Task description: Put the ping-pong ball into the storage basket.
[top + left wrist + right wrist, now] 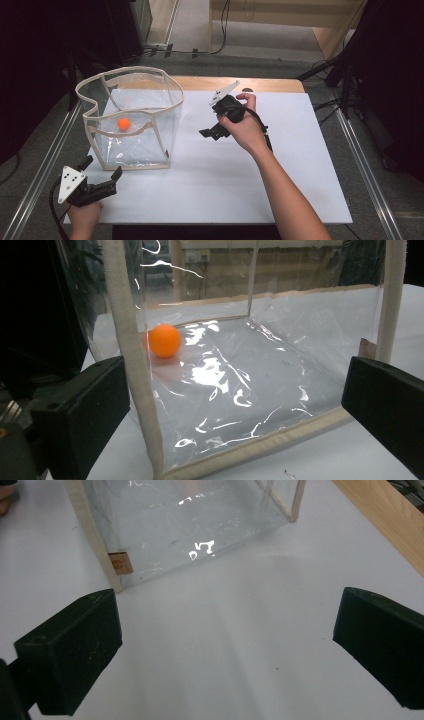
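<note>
A clear plastic bin (pixel 131 117) with cream fabric trim stands on the left of the white board (pixel 280 165). An orange ball (pixel 123 123) rests on its floor. My left gripper (pixel 102 168) is open just off the bin's near left corner, nothing between its jaws. The left gripper view looks through the bin's near wall (pixel 260 380) at the ball (pixel 164 340), the left gripper (pixel 232 410) spread wide around the bin's front. My right gripper (pixel 212 131) hovers open right of the bin. In the right gripper view the right gripper (pixel 225 645) faces bare board short of the bin (pixel 185 525).
The board lies on a wooden table (pixel 235 83) whose far edge shows behind it. Metal rails (pixel 367 170) run along both sides. Dark stands and cables (pixel 345 65) crowd the far right. A small brown label (pixel 120 563) sits on the bin's corner.
</note>
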`<state>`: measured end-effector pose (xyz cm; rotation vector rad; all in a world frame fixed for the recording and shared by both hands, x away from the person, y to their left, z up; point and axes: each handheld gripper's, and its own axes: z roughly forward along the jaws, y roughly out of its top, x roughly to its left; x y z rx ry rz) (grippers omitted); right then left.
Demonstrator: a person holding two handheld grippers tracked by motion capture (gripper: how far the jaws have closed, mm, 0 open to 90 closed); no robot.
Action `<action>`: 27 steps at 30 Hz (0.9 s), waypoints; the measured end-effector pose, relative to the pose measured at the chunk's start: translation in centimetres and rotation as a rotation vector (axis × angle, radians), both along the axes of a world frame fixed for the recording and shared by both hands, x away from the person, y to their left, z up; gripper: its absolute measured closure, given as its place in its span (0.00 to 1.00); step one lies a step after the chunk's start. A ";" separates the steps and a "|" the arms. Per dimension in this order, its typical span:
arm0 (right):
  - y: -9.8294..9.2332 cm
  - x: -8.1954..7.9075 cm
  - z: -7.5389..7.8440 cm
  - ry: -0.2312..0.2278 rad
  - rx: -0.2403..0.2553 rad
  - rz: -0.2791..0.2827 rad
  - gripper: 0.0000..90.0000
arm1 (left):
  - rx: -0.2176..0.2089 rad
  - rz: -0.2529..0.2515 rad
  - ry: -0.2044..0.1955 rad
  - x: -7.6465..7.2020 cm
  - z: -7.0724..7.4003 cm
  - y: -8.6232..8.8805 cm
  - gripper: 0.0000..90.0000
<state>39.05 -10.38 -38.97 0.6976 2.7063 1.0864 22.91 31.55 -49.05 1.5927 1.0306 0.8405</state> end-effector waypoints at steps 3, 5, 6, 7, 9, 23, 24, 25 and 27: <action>-0.4 -0.2 -0.4 -0.003 0.003 -0.004 0.00 | -0.001 0.001 0.000 0.0 0.0 0.0 0.00; -0.6 -0.3 -0.7 -0.005 0.007 -0.008 0.00 | -0.002 0.001 0.000 0.0 0.0 0.0 0.00; -0.8 -0.4 -0.8 -0.004 0.008 -0.012 0.00 | -0.003 0.001 0.000 0.0 0.0 0.0 0.00; -0.9 -0.5 -0.9 -0.005 0.011 -0.012 0.00 | -0.002 0.001 0.000 0.0 0.0 0.0 0.00; -1.2 -0.6 -1.2 -0.007 0.015 -0.015 0.00 | -0.001 0.001 0.000 0.0 0.0 0.0 0.00; -3.2 -1.8 -3.2 -0.003 0.032 -0.050 0.00 | 0.000 0.002 0.001 0.0 0.0 0.0 0.00; -3.4 -1.9 -3.4 -0.001 0.030 -0.051 0.00 | 0.000 0.002 0.001 0.0 0.0 0.0 0.00; -3.5 -2.0 -3.6 -0.004 0.031 -0.052 0.00 | 0.000 0.002 0.001 0.0 0.0 0.0 0.00; -3.7 -2.2 -3.9 -0.001 0.034 -0.058 0.00 | 0.001 0.002 0.001 0.0 0.0 0.0 0.00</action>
